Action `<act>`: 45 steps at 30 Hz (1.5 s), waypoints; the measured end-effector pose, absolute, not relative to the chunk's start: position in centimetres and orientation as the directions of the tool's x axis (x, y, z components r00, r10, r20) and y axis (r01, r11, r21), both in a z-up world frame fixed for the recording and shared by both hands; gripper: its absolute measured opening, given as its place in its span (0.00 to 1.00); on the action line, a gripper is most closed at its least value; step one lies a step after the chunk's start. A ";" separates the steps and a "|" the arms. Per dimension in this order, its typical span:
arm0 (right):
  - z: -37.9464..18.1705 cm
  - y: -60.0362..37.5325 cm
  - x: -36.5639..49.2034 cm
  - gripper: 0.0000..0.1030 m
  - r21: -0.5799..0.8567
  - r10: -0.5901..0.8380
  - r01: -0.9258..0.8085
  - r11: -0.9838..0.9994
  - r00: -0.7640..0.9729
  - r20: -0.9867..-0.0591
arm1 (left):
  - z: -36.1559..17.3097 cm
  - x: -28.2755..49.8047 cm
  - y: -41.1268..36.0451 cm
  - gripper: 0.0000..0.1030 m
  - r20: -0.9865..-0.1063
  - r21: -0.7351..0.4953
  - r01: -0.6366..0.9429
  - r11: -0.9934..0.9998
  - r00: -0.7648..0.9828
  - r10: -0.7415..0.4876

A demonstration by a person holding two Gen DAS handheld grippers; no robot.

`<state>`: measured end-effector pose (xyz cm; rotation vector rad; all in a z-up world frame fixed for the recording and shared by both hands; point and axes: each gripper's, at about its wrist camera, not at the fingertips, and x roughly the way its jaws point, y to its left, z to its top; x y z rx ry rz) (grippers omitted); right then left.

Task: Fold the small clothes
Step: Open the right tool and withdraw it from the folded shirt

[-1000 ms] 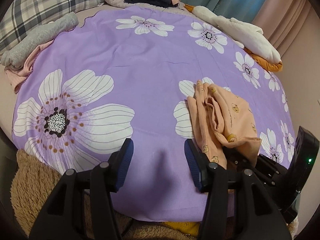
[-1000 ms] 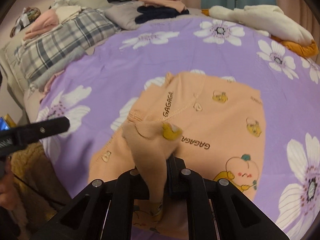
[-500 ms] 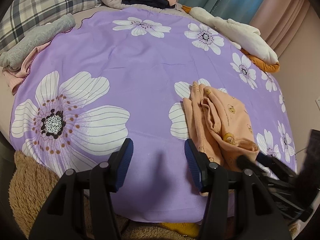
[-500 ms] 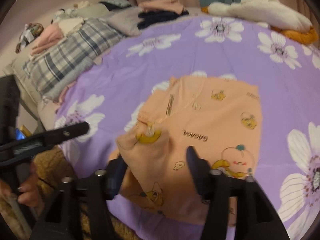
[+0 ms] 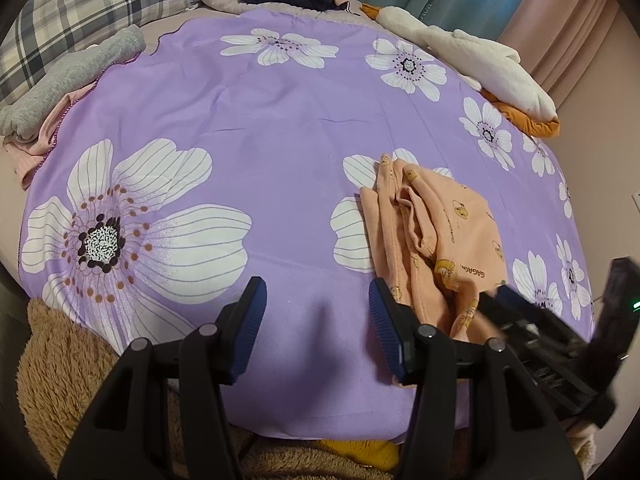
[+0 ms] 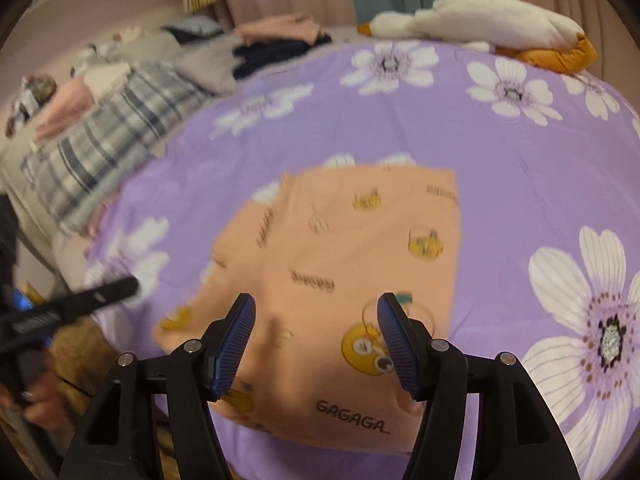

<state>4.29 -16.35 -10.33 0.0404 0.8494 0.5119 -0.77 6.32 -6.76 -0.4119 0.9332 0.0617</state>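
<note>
Purple floral bedsheet [image 5: 280, 128] lay bare under your left gripper [image 5: 316, 320], its jaws apart and empty. To its right the peach printed baby garment [image 6: 340, 264] rested folded near the sheet's front edge; your right gripper [image 6: 316, 344] had just been opening, nothing pinched. Its bunched left layers [image 5: 404, 216] could have slumped apart if nudged.

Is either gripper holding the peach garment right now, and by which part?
Nothing is held. The right gripper has just opened over the peach garment; the left gripper is open too.
</note>
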 end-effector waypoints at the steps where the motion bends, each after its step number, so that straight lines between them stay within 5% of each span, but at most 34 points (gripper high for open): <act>1: -11.0 -15.7 4.3 0.61 0.210 0.429 -0.419 0.883 0.542 -0.722 | -6.8 -0.7 6.3 0.51 -0.793 -0.317 -0.229 0.920 0.597 -0.125; 10: -12.7 -14.1 3.1 0.68 0.049 0.301 -0.398 0.916 0.602 -0.739 | -7.3 -0.4 5.8 0.52 -0.810 -0.319 -0.234 0.918 0.570 -0.136; 27: -11.4 -17.3 3.3 0.71 0.257 0.441 -0.381 0.888 0.547 -0.712 | -6.8 -0.2 3.9 0.52 -0.783 -0.351 -0.158 0.923 0.590 -0.197; 34: -10.1 -20.5 3.7 0.71 0.259 0.365 -0.258 0.931 0.632 -0.683 | -7.3 0.4 1.0 0.49 -0.740 -0.432 -0.047 0.901 0.589 -0.324; 37: -9.7 -21.1 4.1 0.61 0.267 0.358 -0.238 0.934 0.647 -0.674 | -8.2 0.9 -0.1 0.35 -0.734 -0.465 -0.007 0.885 0.562 -0.381; 45: -10.4 -20.5 5.9 0.57 0.302 0.410 -0.277 0.912 0.592 -0.694 | -11.7 2.2 -0.4 0.39 -0.803 -0.444 -0.064 0.894 0.471 -0.365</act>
